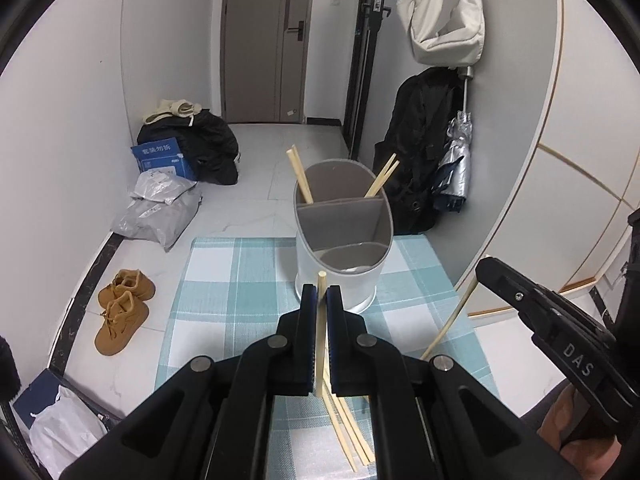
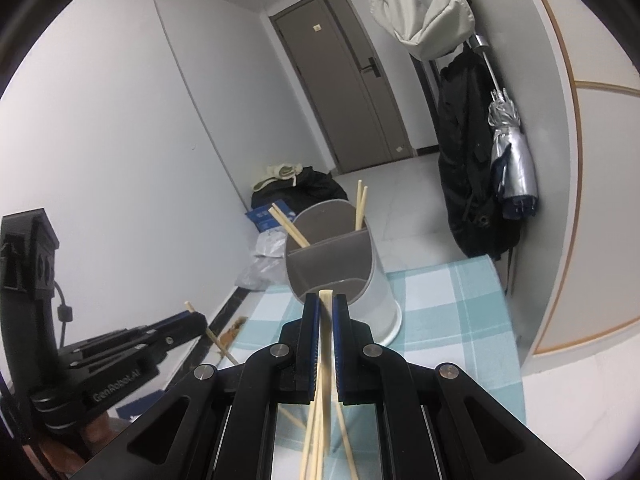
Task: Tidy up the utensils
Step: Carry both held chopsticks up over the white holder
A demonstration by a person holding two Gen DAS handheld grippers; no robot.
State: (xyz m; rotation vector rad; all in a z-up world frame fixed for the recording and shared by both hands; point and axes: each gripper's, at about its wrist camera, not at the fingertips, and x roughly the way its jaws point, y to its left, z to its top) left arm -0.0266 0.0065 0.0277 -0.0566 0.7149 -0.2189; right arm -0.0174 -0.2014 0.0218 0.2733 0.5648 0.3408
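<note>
A white two-compartment utensil holder (image 1: 340,276) (image 2: 376,304) stands on the checked tablecloth (image 1: 224,280); several wooden chopsticks (image 1: 302,180) (image 2: 288,228) lean in its far compartment. My left gripper (image 1: 320,292) hovers just before the holder, shut on a single chopstick (image 1: 319,340) that stands nearly upright. In the right wrist view it appears at the left (image 2: 196,320). My right gripper (image 2: 326,302) is shut on a small bundle of chopsticks (image 2: 320,412), aimed at the holder's near compartment. Its finger and chopstick (image 1: 452,320) show at the right in the left wrist view. Several loose chopsticks (image 1: 352,432) lie on the cloth below.
The table's left edge drops to a floor with brown shoes (image 1: 120,312), grey parcels (image 1: 160,212) and a blue box (image 1: 160,158). A black coat (image 1: 420,148) and a folded umbrella (image 1: 456,160) hang by the wall beyond the table's far right corner.
</note>
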